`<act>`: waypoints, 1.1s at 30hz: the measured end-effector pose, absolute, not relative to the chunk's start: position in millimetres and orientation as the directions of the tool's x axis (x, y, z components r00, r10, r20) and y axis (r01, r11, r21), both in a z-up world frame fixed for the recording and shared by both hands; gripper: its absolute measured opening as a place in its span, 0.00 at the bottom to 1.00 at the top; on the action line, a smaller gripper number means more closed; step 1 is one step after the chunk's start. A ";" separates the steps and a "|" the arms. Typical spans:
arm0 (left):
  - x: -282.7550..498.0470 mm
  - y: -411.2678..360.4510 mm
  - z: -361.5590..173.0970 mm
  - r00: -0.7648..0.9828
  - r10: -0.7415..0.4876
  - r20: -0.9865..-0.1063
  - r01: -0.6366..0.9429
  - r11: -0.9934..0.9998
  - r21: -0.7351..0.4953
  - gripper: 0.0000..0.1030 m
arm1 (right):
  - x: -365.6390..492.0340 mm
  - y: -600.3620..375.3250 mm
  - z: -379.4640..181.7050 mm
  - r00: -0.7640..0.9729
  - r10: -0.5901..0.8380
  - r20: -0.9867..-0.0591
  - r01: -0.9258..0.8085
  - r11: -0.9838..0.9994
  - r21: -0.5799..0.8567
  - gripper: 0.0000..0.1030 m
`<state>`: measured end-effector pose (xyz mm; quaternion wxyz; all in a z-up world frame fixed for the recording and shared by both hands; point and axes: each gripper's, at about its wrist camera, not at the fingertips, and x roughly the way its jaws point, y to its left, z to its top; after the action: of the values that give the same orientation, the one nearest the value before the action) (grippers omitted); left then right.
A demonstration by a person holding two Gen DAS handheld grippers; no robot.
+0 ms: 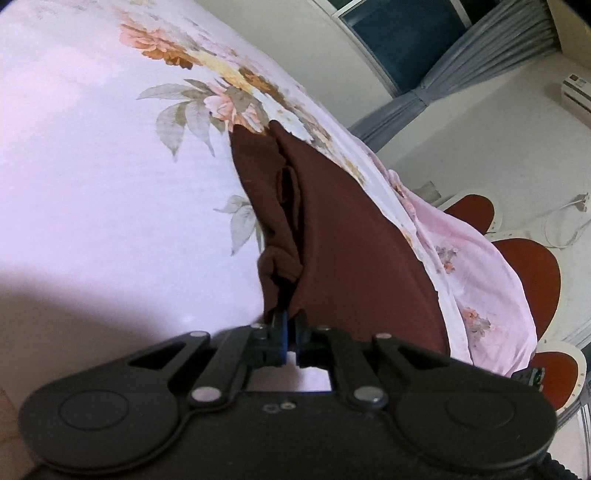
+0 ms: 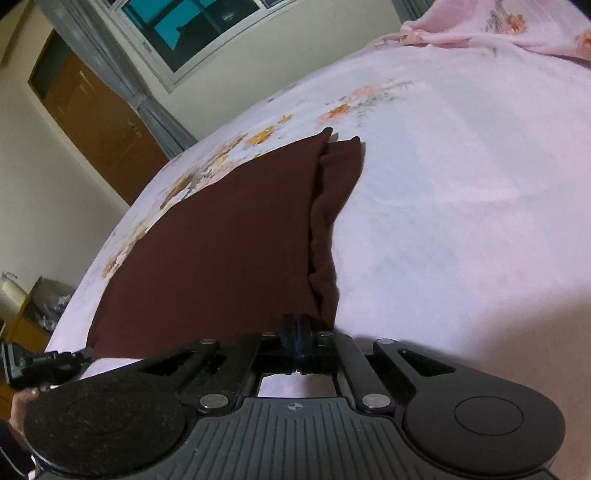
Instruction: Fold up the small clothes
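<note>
The left gripper is pinched tight on a bunched corner of the dark brown soft cloth garment. The right gripper is pinched tight on another near corner of that same garment. The garment lies spread on the bed with the pale pink flowery sheet, close to the bed's edge. 1 side of it is rolled into a thick fold. Farther off are round red stools with white rims. At the back are a window with grey curtains and a brown wooden door.
</note>
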<state>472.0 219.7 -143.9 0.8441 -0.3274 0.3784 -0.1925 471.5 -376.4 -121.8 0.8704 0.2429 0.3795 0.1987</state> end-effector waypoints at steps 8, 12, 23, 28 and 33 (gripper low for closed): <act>473.8 224.6 -118.1 0.706 -0.528 -0.472 0.086 0.725 -0.683 0.67 | 453.0 -390.7 -108.2 0.688 0.520 -0.506 -0.143 0.781 0.608 0.52; 510.3 226.2 -123.3 0.689 -0.537 -0.486 0.054 0.708 -0.704 0.65 | 444.6 -403.3 -102.0 0.753 0.489 -0.441 -0.124 0.763 0.635 0.92; 590.9 217.7 -152.7 0.573 -0.706 -0.416 0.166 0.597 -0.785 0.45 | 441.5 -436.1 -107.8 0.774 0.463 -0.432 -0.070 0.741 0.668 0.92; 604.9 224.6 -167.5 0.553 -0.733 -0.397 0.136 0.549 -0.825 0.24 | 447.0 -444.5 -108.5 0.783 0.449 -0.431 -0.059 0.743 0.667 0.92; 604.8 227.7 -170.0 0.539 -0.749 -0.385 0.141 0.531 -0.835 0.24 | 445.6 -448.8 -112.0 0.789 0.435 -0.433 -0.043 0.743 0.668 0.92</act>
<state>604.8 227.7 -170.0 0.7846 -0.3922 0.3874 -0.2838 445.6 -448.8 -112.0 0.8855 0.3324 0.2952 0.1350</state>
